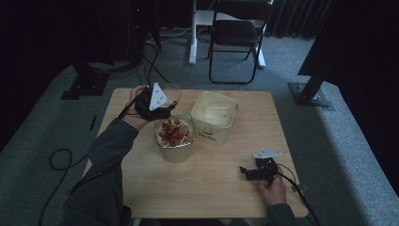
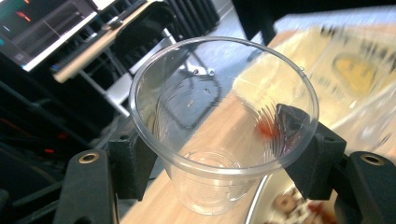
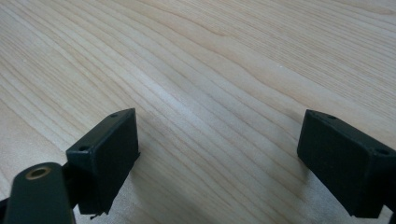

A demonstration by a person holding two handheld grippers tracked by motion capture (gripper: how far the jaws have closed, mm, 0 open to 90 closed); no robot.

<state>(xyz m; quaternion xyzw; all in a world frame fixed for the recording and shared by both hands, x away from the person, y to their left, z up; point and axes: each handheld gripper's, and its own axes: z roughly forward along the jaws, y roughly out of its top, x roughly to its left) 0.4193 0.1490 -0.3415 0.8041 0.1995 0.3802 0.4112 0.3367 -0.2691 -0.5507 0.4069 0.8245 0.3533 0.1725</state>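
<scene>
The left gripper (image 2: 219,154) has its two black jaws closed on the sides of a clear, ribbed plastic cup (image 2: 223,116), held near the far left corner of the pale wooden table (image 1: 207,174), just behind a translucent tub full of reddish and pale snack pieces (image 1: 174,136). The cup looks empty apart from a small red smear on its inner wall, next to one jaw. It tilts slightly, its mouth towards the camera.

My judgement is that the step in hand is scooping or filling the cup from the full tub. To do it well, the grip should stay just firm enough: thin plastic like this buckles if squeezed harder and slips if released. The cup should approach rim-first over the tub's edge, tilt into the pieces, then level out before lifting so nothing spills onto the table.

The right gripper (image 1: 260,173) rests by the near right corner, its jaws spread wide over bare wood and holding nothing.

Counted: one clear cup, one full tub, one cream square tub with printed lettering (image 1: 215,115) beside it that looks empty, two grippers, one black folding chair (image 1: 237,33) beyond the table's far edge.
</scene>
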